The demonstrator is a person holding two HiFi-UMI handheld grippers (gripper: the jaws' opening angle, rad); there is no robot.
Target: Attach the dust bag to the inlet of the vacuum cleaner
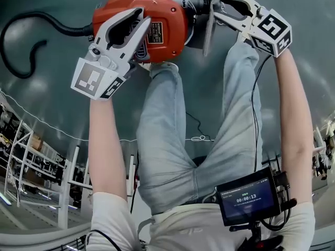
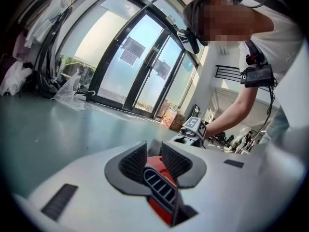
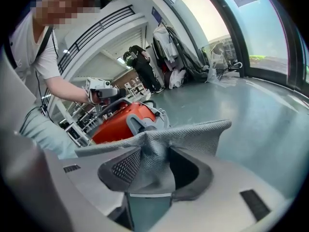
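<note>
Head view: L gripper (image 1: 140, 26) clamps orange vacuum cleaner (image 1: 170, 20) at its left side; R gripper (image 1: 219, 8) holds grey dust bag (image 1: 210, 29) just right of it. L gripper view: jaws clenched on vacuum cleaner's red body. R gripper view: jaws pinch dust bag, vacuum cleaner beyond.

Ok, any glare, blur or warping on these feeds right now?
Head view: sharp, evenly lit, fisheye bows the edges. Left gripper view: glass doors wash out; the vacuum cleaner up close is slightly soft. Right gripper view: dust bag crisp, window glare top right.
</note>
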